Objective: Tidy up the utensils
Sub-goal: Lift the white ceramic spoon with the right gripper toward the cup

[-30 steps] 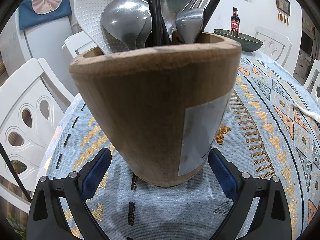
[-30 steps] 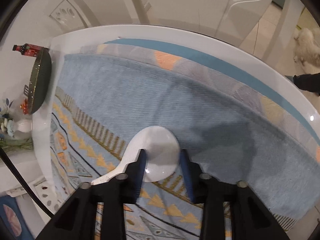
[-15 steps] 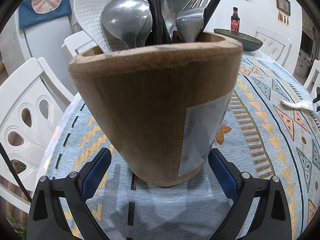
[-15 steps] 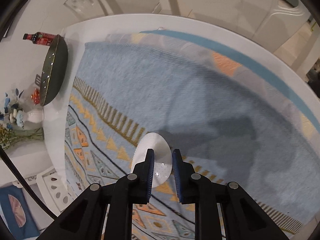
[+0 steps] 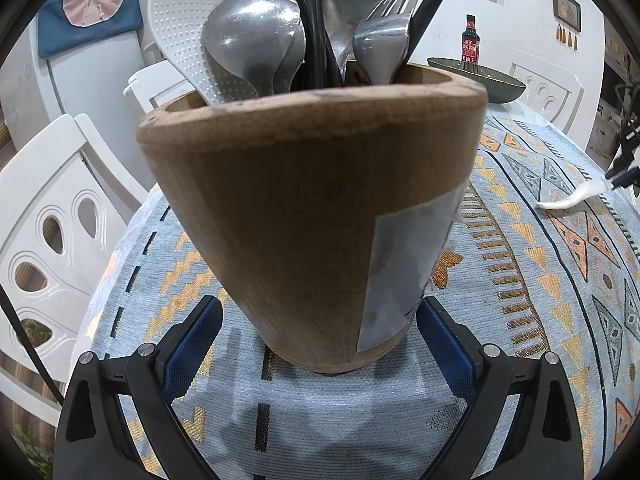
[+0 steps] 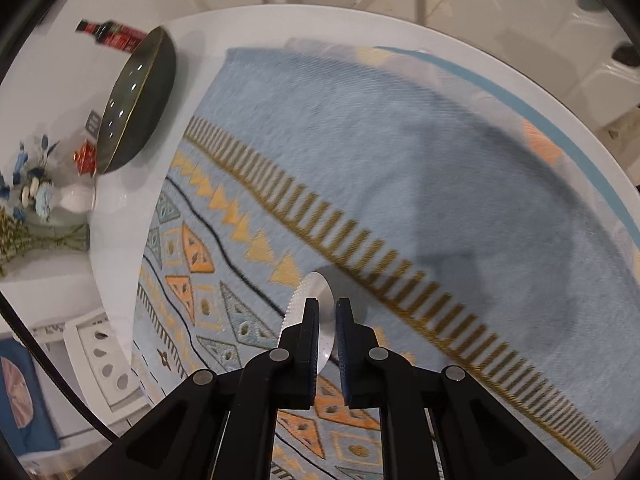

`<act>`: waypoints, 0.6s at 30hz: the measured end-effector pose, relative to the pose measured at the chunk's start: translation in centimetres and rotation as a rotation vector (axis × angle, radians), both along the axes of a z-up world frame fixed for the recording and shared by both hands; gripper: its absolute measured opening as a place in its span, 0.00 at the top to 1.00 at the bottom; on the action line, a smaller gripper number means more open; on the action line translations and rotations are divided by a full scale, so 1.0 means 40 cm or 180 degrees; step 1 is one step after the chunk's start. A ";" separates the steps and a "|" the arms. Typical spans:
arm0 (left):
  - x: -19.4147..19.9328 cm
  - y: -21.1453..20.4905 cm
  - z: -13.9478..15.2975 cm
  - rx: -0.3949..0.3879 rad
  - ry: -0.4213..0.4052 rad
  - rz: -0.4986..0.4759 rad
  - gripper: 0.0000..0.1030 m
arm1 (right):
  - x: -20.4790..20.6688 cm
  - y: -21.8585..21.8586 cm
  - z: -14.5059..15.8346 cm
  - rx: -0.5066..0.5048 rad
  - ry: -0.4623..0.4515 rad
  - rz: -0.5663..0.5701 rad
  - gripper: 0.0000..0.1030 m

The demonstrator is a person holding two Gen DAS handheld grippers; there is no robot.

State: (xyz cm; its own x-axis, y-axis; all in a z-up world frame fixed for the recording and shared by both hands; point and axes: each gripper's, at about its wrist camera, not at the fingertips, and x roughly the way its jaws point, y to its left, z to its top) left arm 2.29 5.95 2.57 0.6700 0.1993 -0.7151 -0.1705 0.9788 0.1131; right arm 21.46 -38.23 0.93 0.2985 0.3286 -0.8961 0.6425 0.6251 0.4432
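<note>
Pointing steeply down over the patterned blue tablecloth (image 6: 420, 152), the right tongs (image 6: 327, 312) had just been closing and pinched a white ceramic spoon (image 6: 316, 300). The left tongs (image 5: 320, 336) gaped wide astride the tapered wooden utensil holder (image 5: 304, 208), pads apart from it.

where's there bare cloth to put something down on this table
Free: the plain blue cloth between the striped band and the table's white rim. Also free: the patterned stretch between the wooden holder and white spoon. Crowded: the holder's mouth.
</note>
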 end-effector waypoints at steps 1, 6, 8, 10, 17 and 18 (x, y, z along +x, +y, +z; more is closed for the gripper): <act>-0.001 0.000 0.000 0.0001 -0.0001 0.0000 0.05 | 0.007 0.010 0.002 -0.0001 -0.0011 0.0028 0.92; 0.000 0.000 0.001 -0.0002 0.0001 0.0000 0.05 | 0.051 0.061 0.017 -0.0099 0.0002 0.0208 0.92; 0.000 0.000 0.000 -0.0002 0.0002 0.0000 0.05 | 0.070 0.084 0.026 -0.0172 0.0007 0.0291 0.92; 0.000 0.001 0.000 -0.0004 0.0002 0.0000 0.05 | 0.092 0.107 0.033 -0.0244 0.0022 0.0376 0.92; -0.003 -0.002 -0.001 -0.0007 0.0004 -0.0001 0.05 | 0.128 0.168 0.001 -0.0300 0.0216 0.0621 0.89; -0.005 -0.005 0.000 -0.0010 0.0004 -0.0001 0.05 | 0.129 0.174 -0.010 -0.0303 0.0273 0.0639 0.89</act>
